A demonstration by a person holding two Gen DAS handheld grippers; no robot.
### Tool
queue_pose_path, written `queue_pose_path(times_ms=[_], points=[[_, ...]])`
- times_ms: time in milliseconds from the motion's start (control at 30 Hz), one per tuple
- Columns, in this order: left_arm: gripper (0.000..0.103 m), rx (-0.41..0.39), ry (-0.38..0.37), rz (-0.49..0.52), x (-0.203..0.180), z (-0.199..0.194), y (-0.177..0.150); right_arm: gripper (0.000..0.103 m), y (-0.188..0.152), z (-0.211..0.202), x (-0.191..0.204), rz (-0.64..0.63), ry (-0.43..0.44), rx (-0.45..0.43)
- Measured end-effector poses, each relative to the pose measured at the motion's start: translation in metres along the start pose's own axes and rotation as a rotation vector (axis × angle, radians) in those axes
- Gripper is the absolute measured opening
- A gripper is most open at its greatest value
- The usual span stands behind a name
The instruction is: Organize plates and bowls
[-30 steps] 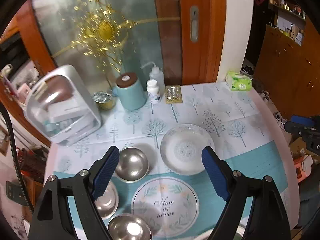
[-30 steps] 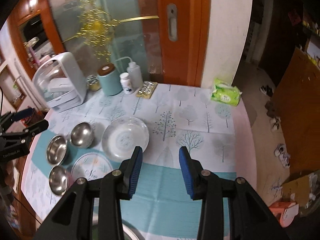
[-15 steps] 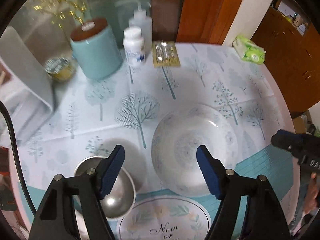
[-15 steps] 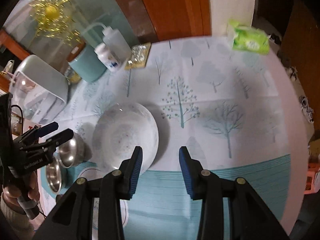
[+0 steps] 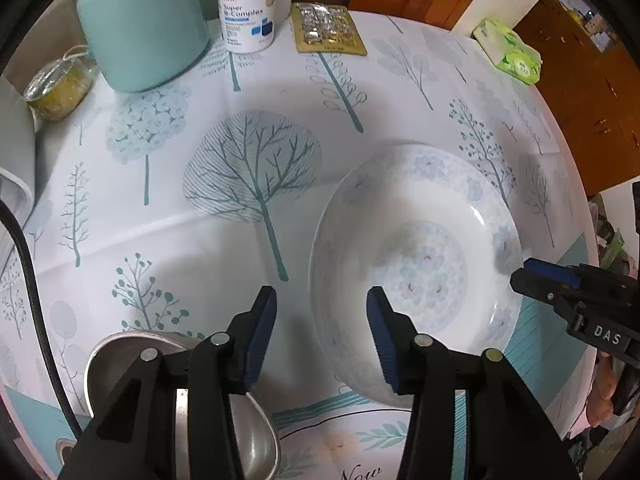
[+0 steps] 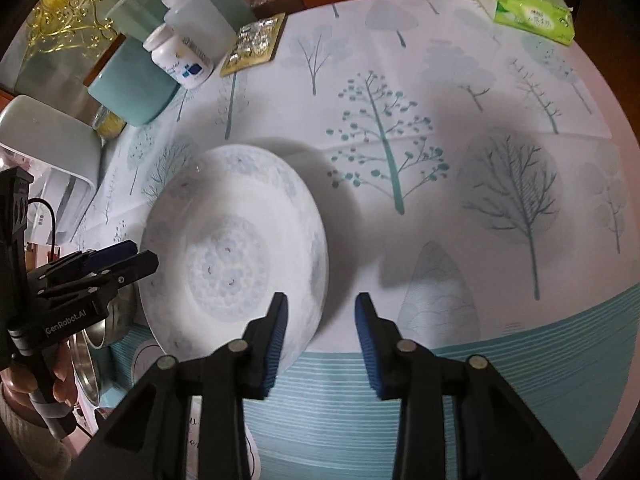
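Observation:
A deep white plate with a pale blue flower pattern (image 5: 420,264) (image 6: 232,248) lies on the tree-print tablecloth. My left gripper (image 5: 320,316) points steeply down with the plate's left rim between its closing jaws; the blue pads are not touching it. My right gripper (image 6: 320,316) straddles the opposite rim, its jaws also closing and not pressing. Each gripper shows in the other's view: the right gripper (image 5: 552,280) and the left gripper (image 6: 120,260). A steel bowl (image 5: 252,440) sits under the left gripper. A flat printed plate (image 5: 352,456) lies nearest the camera.
At the back stand a teal canister (image 5: 144,28), a pill bottle (image 5: 248,4), a squeeze bottle (image 6: 200,12), a blister pack (image 5: 328,28) and a small jar (image 5: 60,84). A green tissue pack (image 5: 512,52) lies back right. A white box (image 6: 48,140) stands at the left.
Both grippers have come down close over the white plate and tipped to point downward. Their jaws have narrowed, and each now has a rim of the plate between its fingers.

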State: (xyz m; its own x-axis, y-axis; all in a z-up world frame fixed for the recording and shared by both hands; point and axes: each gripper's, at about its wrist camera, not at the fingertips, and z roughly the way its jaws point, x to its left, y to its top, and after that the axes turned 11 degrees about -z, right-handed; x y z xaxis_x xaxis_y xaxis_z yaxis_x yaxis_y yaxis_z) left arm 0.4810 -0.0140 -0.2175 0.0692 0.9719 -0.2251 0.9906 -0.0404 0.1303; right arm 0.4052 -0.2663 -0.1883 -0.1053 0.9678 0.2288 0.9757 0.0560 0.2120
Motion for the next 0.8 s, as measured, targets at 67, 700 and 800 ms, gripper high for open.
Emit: queue_pose_path(times_ms=[67, 700, 800], points=[[0.033, 0.014, -0.009, 0.008, -0.001, 0.003, 0.0, 0.02, -0.001, 0.004, 0.0, 0.006, 0.005, 0.013], [0.008, 0.033, 0.001, -0.016, -0.004, 0.014, 0.003, 0.008, 0.004, 0.018, -0.003, 0.047, 0.03, 0.023], [0.007, 0.039, -0.006, -0.028, -0.004, 0.013, 0.0, 0.008, 0.001, 0.015, -0.004, 0.047, 0.028, 0.025]])
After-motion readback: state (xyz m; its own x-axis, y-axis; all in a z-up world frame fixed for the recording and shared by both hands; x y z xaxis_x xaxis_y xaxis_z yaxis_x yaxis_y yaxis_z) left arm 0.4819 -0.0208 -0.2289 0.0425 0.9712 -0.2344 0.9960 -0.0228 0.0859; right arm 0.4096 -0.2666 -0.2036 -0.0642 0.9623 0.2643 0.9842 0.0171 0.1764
